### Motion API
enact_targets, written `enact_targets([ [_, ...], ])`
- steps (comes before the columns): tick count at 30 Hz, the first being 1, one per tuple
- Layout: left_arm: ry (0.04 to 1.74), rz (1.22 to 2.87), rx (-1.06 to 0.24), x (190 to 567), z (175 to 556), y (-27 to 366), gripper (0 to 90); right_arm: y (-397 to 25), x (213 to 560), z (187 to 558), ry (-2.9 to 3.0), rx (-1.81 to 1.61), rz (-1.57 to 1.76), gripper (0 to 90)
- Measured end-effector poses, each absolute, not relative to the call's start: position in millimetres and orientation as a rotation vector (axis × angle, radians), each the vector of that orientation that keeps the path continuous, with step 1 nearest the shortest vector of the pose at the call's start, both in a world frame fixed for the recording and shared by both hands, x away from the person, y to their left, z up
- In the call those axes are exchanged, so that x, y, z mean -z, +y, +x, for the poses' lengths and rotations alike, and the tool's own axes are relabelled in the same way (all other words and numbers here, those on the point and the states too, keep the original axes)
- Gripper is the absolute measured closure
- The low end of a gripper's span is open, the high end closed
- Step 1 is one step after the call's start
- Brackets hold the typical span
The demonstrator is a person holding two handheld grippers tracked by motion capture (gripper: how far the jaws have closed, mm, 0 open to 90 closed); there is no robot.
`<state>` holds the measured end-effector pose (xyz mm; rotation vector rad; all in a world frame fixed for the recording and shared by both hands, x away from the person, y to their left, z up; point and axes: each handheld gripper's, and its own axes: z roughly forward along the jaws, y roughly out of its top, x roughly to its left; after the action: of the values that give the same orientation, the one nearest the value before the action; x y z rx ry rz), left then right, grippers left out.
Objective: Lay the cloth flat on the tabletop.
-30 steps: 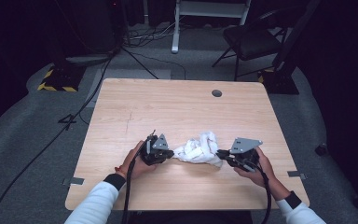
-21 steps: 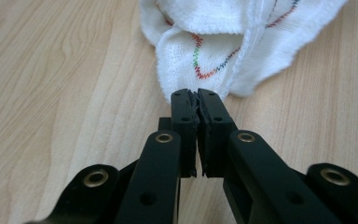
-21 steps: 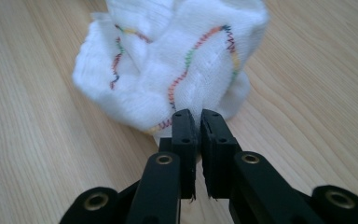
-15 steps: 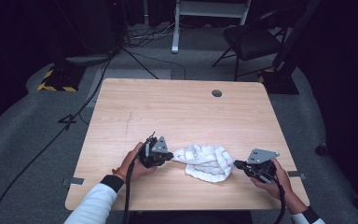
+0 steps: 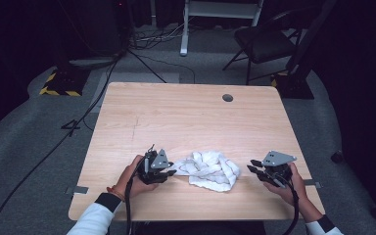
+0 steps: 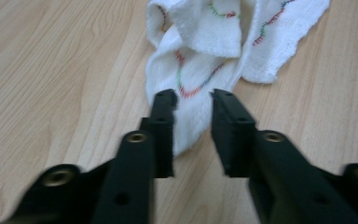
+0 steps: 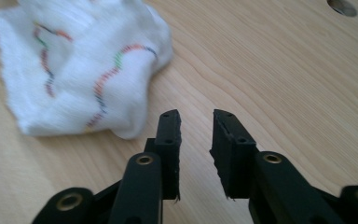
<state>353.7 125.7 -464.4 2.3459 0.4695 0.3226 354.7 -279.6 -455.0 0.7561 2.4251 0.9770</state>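
A crumpled white cloth (image 5: 209, 169) with wavy coloured stitching lies on the wooden table (image 5: 186, 115), near its front edge. My left gripper (image 5: 172, 169) rests at the cloth's left end. In the left gripper view the left gripper (image 6: 193, 95) is open and a corner of the cloth (image 6: 200, 70) lies between and ahead of its fingertips. My right gripper (image 5: 252, 165) sits a short way right of the cloth, apart from it. The right gripper view has the right gripper (image 7: 196, 114) open over bare wood, with the cloth (image 7: 84, 70) ahead to the left.
A round cable hole (image 5: 227, 98) is in the table's far right part, also at hole (image 7: 342, 7). Beyond the table stand a dark chair (image 5: 264, 44) and a white stand (image 5: 220, 10), with cables on the grey floor. The table's front edge is close behind both hands.
The right gripper has let go of the cloth and drawn back to the right. The cloth has been stretched wider. The left gripper has stayed at the cloth's left end.
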Motion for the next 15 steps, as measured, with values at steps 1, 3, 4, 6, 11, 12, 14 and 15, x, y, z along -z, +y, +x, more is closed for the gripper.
enact_targets([
  [1,0.462,2.342,-0.326,464,352,122,57.3,-277,453,353,2.422,-0.991,0.75,67.0],
  [3,0.437,2.351,-0.337,464,349,112,51.1,-270,450,349,2.428,-1.027,0.734,62.8],
  [4,0.411,2.349,-0.315,464,347,106,49.6,-266,448,347,2.437,-1.051,0.72,61.4],
  [6,0.377,2.348,-0.301,464,345,100,46.5,-258,447,343,2.447,-1.083,0.683,56.6],
  [11,0.303,2.423,-0.269,477,348,63,39.7,-230,450,335,2.498,-1.115,0.621,48.3],
  [12,0.306,2.433,-0.271,479,350,61,40.7,-224,453,334,2.509,-1.101,0.616,46.4],
  [14,0.315,2.45,-0.276,481,357,60,54.5,-216,459,334,2.514,-1.049,0.603,43.7],
  [15,0.318,2.45,-0.282,481,359,61,59.7,-214,462,334,2.512,-1.027,0.601,44.3],
])
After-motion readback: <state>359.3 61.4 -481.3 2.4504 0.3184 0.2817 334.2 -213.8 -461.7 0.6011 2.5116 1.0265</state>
